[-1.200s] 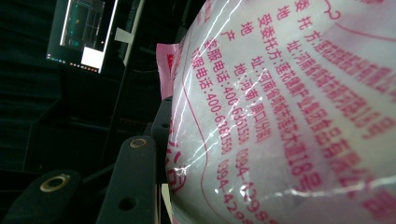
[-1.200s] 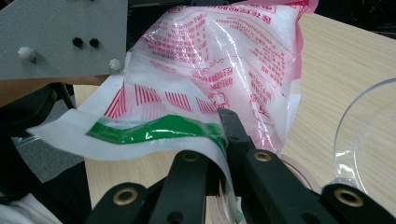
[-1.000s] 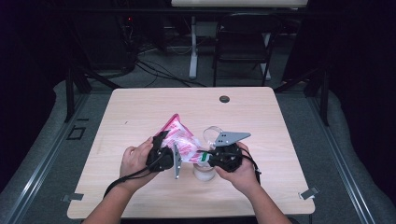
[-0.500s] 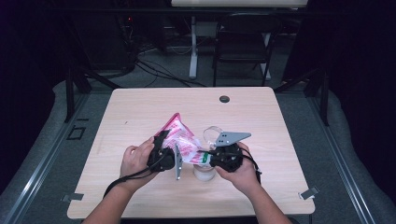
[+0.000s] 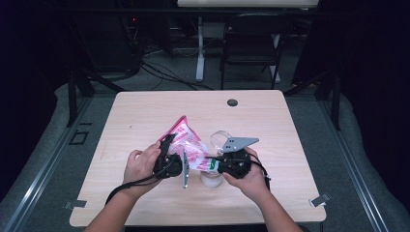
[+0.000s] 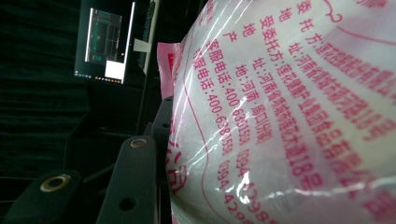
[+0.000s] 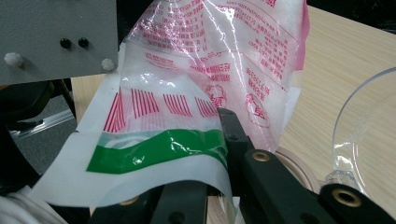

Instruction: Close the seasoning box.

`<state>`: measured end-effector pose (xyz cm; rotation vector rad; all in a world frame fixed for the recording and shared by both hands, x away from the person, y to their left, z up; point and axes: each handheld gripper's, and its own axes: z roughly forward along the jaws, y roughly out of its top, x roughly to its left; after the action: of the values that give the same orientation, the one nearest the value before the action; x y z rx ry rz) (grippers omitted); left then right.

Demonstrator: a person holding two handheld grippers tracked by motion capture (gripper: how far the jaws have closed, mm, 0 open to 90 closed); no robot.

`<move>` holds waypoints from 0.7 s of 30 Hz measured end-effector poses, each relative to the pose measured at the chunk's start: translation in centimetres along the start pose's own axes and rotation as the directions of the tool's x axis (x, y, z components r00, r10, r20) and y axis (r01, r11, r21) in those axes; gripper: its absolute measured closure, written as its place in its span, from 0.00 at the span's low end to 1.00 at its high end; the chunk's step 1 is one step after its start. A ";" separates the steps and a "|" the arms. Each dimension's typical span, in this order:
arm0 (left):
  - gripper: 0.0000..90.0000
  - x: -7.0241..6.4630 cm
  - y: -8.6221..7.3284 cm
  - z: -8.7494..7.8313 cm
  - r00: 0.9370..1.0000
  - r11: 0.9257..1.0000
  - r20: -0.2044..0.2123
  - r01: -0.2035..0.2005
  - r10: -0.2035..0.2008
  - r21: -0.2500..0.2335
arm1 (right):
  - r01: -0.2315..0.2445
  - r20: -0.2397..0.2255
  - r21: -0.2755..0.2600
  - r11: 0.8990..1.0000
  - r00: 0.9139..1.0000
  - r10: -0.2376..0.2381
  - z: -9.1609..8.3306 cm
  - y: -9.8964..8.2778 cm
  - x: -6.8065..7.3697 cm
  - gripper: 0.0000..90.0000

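I hold the pink-printed bag (image 5: 186, 145) tilted above the small jar (image 5: 211, 180) at mid-table, my left gripper (image 5: 169, 159) clamping its body and my right gripper (image 5: 220, 165) pinching the green-banded corner, seemingly to steer a pour.
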<state>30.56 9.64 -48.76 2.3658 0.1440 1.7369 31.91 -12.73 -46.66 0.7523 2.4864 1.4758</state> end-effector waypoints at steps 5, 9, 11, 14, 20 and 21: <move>0.68 0.0 0.1 0.0 1.000 1.000 -0.013 -0.020 0.020 -0.002 | -0.001 0.001 0.002 1.000 1.000 0.001 0.0 -0.1 0.0 1.00; 0.68 0.0 0.2 0.0 0.999 1.000 -0.019 -0.031 0.031 -0.002 | 0.000 0.005 0.006 1.000 1.000 0.000 0.0 -0.1 0.0 1.00; 0.68 0.0 0.2 0.0 0.999 0.999 -0.020 -0.035 0.035 -0.003 | 0.004 0.009 0.010 1.000 1.000 -0.004 0.0 -0.1 0.0 1.00; 0.68 0.0 0.2 -0.1 0.999 0.999 -0.024 -0.037 0.037 -0.007 | 0.005 0.010 0.008 1.000 1.000 -0.005 0.0 -0.1 0.0 1.00; 0.68 0.1 0.3 -0.1 0.998 0.999 -0.036 -0.050 0.050 -0.010 | 0.009 0.007 0.009 1.000 1.000 -0.009 0.0 -0.1 0.0 1.00; 0.68 0.2 0.3 -0.1 0.998 0.998 -0.038 -0.054 0.054 -0.015 | 0.010 0.008 0.010 1.000 1.000 -0.010 0.0 -0.1 0.0 1.00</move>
<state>30.49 9.37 -48.49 2.3476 0.0725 1.8011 31.87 -12.80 -46.73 0.7450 2.4901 1.4554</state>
